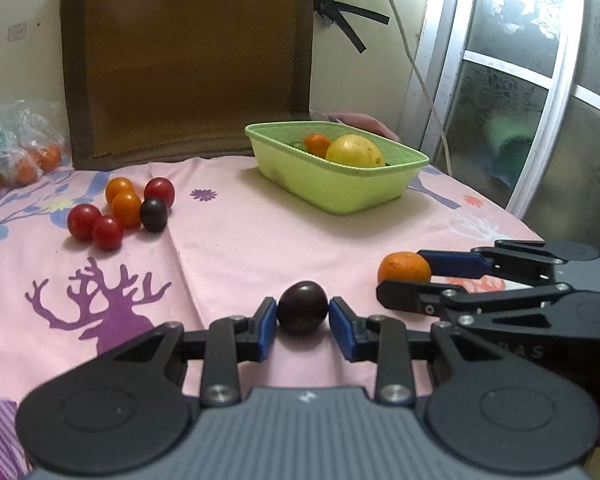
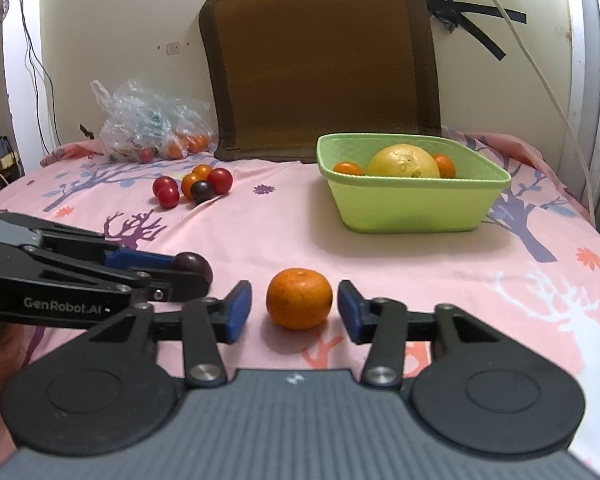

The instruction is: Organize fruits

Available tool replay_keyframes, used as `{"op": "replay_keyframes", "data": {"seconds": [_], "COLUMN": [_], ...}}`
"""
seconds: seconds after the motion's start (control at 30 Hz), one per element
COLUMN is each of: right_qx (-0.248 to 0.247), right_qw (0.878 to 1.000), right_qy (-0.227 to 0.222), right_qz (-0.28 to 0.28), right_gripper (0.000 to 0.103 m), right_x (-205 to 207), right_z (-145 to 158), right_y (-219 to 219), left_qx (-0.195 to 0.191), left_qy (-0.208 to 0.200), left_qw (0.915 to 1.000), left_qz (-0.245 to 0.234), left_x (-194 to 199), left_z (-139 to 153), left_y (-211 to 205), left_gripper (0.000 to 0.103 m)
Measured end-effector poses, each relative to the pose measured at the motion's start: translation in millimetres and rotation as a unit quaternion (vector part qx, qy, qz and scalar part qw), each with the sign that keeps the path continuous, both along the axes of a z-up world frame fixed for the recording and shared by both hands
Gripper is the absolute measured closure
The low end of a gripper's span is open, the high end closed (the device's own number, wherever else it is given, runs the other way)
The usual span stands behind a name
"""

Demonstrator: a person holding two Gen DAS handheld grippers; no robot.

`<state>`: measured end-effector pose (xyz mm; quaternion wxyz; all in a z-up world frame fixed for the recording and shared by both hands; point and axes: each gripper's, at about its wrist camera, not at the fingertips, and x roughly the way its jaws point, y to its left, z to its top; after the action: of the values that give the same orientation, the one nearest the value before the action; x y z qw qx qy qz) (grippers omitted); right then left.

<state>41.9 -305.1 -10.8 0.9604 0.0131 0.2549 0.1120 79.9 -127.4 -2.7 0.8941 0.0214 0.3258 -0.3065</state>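
Left tool (image 1: pixel 302 322) narrow around small dark-purple round fruit (image 1: pixel 302 307) – pads at both sides, contact unclear. Right tool (image 2: pixel 295 312) wide, straddling round orange tangerine (image 2: pixel 299 298), gaps both sides. Both fruits on pink patterned cloth (image 2: pixel 440 280), near light-green plastic basket (image 2: pixel 414 208) w/ yellow fruit.

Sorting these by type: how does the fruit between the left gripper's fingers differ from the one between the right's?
The dark plum is deep purple, smooth and glossy; the mandarin is orange with dimpled peel. The plum looks smaller and egg-shaped, the mandarin squat and round. Both rest on the pink cloth between open fingers.
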Motion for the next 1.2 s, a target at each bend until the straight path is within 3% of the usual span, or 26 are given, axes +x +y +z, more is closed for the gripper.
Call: {"op": "replay_keyframes", "data": {"seconds": [0.67, 0.7, 0.73, 0.77, 0.93, 1.2], "right_qx": [0.010, 0.010, 0.010, 0.009, 0.027, 0.035], "right_qw": [1.000, 1.000, 1.000, 1.000, 1.000, 0.995], "right_qy": [0.022, 0.024, 0.023, 0.021, -0.007, -0.077], "right_qz": [0.003, 0.003, 0.001, -0.003, -0.005, -0.050], "right_gripper": [0.052, 0.053, 0.064, 0.065, 0.066, 0.066], "right_x": [1, 1, 1, 1, -5, 23], "right_z": [-2, -2, -2, -2, 3, 32], "right_y": [-1, -1, -1, -1, -7, -33], "left_qx": [0.012, 0.015, 0.019, 0.021, 0.007, -0.041], "left_qy": [-0.007, -0.009, -0.012, -0.014, -0.015, -0.042], "left_qw": [0.9999, 0.9998, 0.9997, 0.9997, 0.9998, 0.9982], "left_qz": [-0.009, -0.009, -0.007, -0.005, -0.006, -0.012], "left_x": [-3, -4, -4, -5, 3, 55], "left_z": [-1, -1, -1, -2, 5, 54], "left_y": [-6, -7, -8, -8, -8, -36], "left_gripper": [0.066, 0.067, 0.069, 0.074, 0.074, 0.074]}}
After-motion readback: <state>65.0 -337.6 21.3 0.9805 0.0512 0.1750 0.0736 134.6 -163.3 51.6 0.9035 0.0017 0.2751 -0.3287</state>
